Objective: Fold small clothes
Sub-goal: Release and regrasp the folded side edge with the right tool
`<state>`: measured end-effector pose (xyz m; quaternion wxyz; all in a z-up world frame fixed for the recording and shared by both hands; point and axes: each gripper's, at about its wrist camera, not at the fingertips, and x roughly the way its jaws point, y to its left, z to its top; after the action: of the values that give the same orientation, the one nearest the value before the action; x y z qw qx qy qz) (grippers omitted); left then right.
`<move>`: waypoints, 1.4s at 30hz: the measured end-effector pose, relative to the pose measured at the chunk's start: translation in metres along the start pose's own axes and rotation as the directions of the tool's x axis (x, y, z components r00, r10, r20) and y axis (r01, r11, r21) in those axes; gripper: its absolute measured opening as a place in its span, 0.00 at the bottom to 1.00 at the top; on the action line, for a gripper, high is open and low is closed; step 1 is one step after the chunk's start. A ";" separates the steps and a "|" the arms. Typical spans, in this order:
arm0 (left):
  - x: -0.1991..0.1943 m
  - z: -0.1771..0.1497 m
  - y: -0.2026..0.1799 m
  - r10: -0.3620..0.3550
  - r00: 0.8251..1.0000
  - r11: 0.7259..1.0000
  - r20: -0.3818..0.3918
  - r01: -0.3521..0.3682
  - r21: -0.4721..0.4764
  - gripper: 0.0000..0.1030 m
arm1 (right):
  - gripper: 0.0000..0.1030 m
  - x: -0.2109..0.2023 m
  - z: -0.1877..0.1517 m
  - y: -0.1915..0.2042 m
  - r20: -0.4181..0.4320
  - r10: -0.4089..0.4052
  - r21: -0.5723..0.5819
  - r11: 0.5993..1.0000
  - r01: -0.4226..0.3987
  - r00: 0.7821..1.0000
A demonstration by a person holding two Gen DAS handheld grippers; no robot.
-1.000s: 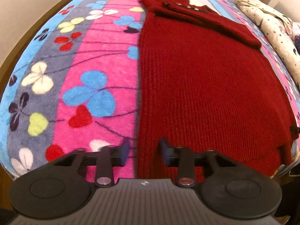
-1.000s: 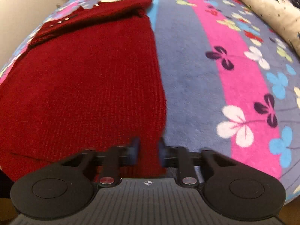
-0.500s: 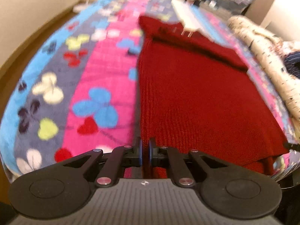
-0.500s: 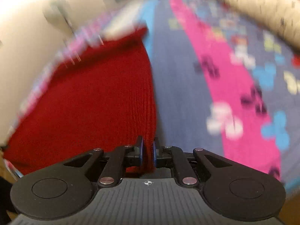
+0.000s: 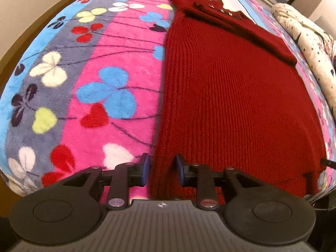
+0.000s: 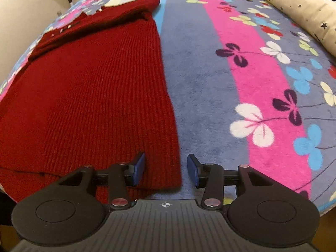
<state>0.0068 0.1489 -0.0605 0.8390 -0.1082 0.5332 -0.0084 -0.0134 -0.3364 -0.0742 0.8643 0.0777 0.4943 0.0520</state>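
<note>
A dark red knit sweater [image 5: 226,96] lies flat on the flowered blanket, sleeves folded across its far end. It also shows in the right wrist view [image 6: 84,96]. My left gripper [image 5: 161,171] is open at the sweater's near left hem corner, with the knit edge between its blue pads, not pinched. My right gripper [image 6: 166,169] is open wide at the near right hem corner, whose edge lies between its fingers.
The flowered fleece blanket [image 5: 100,88] covers the bed; it also shows in the right wrist view [image 6: 252,84]. A cream star-print pillow [image 6: 294,6] lies along the right side, also seen in the left wrist view [image 5: 310,48]. The bed edge is just below both grippers.
Half a second ago both grippers were shut on the hem corners and raised; now both are open and low again, with the hem lying flat on the blanket.
</note>
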 end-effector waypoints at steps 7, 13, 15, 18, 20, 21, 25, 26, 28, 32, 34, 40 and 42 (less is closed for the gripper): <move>-0.005 -0.002 -0.013 0.009 0.998 0.997 0.062 -0.013 0.070 0.09 | 0.10 -0.007 0.002 0.011 0.052 0.013 -0.058 0.998 -0.010 0.999; -0.045 -0.008 -0.002 -0.074 0.975 0.997 0.207 0.069 0.032 0.07 | 0.09 -0.063 0.002 -0.032 0.286 0.152 0.178 0.962 -0.209 0.946; -0.032 -0.006 -0.002 -0.046 0.988 0.999 0.150 0.043 0.029 0.08 | 0.09 -0.050 0.003 -0.031 0.226 0.127 0.173 0.971 -0.168 0.966; -0.012 -0.005 -0.003 -0.005 0.998 1.000 0.059 0.004 0.022 0.10 | 0.10 -0.025 0.004 -0.012 0.097 0.066 0.075 0.994 -0.074 0.993; -0.010 -0.003 -0.002 -0.002 0.999 1.000 0.052 0.001 0.012 0.13 | 0.14 -0.016 0.006 -0.003 0.055 0.031 0.027 0.999 -0.032 0.998; -0.009 -0.003 -0.001 0.001 0.999 1.000 0.051 -0.001 0.005 0.21 | 0.14 -0.012 0.007 -0.001 0.041 0.016 0.025 1.000 -0.017 0.999; -0.007 -0.003 0.000 0.013 0.999 1.000 0.034 -0.013 0.001 0.25 | 0.32 -0.001 0.007 0.000 -0.004 -0.035 0.043 0.998 0.035 0.999; -0.007 -0.004 -0.001 0.012 0.999 1.000 0.033 -0.012 0.004 0.25 | 0.32 0.000 0.008 0.000 -0.005 -0.032 0.040 0.999 0.032 0.999; -0.006 -0.004 -0.001 0.013 0.999 1.000 0.034 -0.014 0.009 0.25 | 0.32 0.001 0.005 0.000 -0.005 -0.031 0.027 0.999 0.031 1.000; -0.001 -0.002 -0.001 0.016 0.999 1.000 0.031 -0.016 0.013 0.24 | 0.32 0.003 0.003 0.003 -0.003 -0.026 0.004 1.000 0.026 1.000; 0.000 -0.002 -0.005 0.017 0.999 1.000 0.032 -0.018 0.025 0.21 | 0.27 0.002 0.001 0.006 0.003 -0.025 -0.007 1.000 0.025 1.000; 0.000 -0.002 -0.007 0.013 0.999 0.999 0.033 -0.014 0.032 0.19 | 0.13 0.001 0.003 0.007 0.014 -0.010 -0.016 1.000 0.010 1.000; 0.000 -0.002 -0.004 0.007 1.000 1.000 0.029 -0.007 0.018 0.20 | 0.17 0.001 0.003 0.006 0.010 -0.009 -0.008 1.000 0.009 1.000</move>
<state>0.0054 0.1448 -0.0612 0.8476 -0.0988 0.5213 -0.0089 -0.0104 -0.3304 -0.0728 0.8672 0.0723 0.4902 0.0498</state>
